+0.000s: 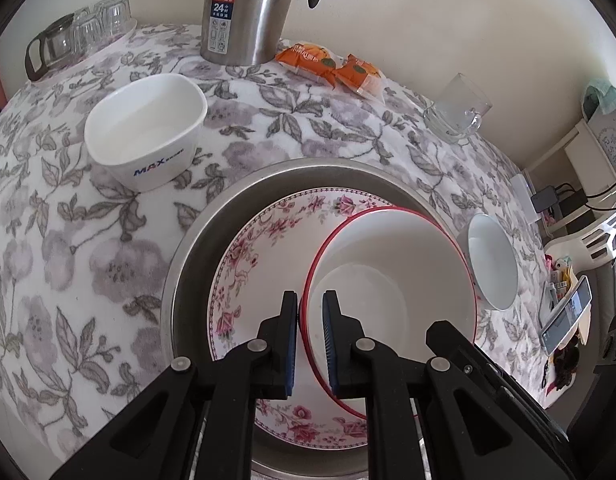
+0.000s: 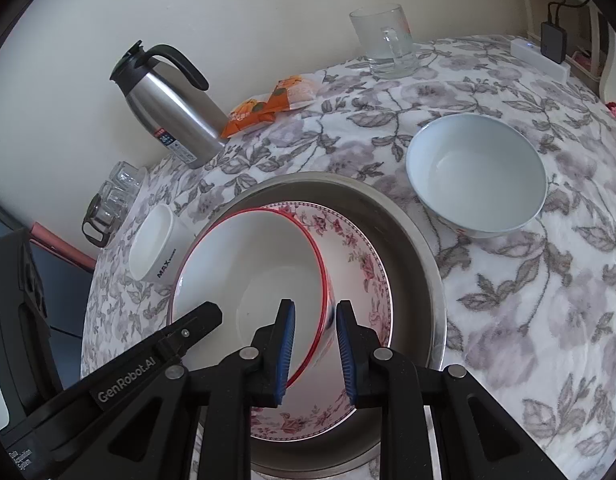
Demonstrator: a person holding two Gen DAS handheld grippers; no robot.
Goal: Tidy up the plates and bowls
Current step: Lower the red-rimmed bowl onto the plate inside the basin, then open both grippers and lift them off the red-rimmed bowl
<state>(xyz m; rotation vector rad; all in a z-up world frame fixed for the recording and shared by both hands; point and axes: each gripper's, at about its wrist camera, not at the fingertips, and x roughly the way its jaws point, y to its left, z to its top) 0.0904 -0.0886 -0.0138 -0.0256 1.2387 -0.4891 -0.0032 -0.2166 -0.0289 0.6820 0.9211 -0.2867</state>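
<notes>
Both your tools are on the red-rimmed bowl [image 1: 392, 280], one on each side of it. Your left tool [image 1: 310, 304] is pinched right down on the rim, one pad outside the wall, one inside, the red edge squeezed between them. Your right tool [image 2: 315, 314] straddles the opposite rim, its jaws a little wider, with the wall between the blue pads [image 2: 287, 348]; the inner pad lies against the inside of the bowl, the outer sits just beside the wall, and I cannot tell whether it presses.

The bowl sits tilted on the floral plate [image 1: 263, 240], off toward one side of it, and the plate lies inside the steel basin [image 1: 195, 248] on the worktop [image 1: 47, 280], which wears a grey flowered cloth.

Two more bowls wait apart from the basin: the square white bowl [image 1: 147, 132] with blue lettering stands upright just beyond it on your left, and the round white bowl [image 2: 476, 176] stands upright near it on your right.

Along the wall: the steel flask [image 2: 167, 112], orange snack packets [image 1: 336, 66] beside it, a glass mug [image 2: 386, 42], and small glasses [image 1: 99, 24] on a tray at the far left corner.
</notes>
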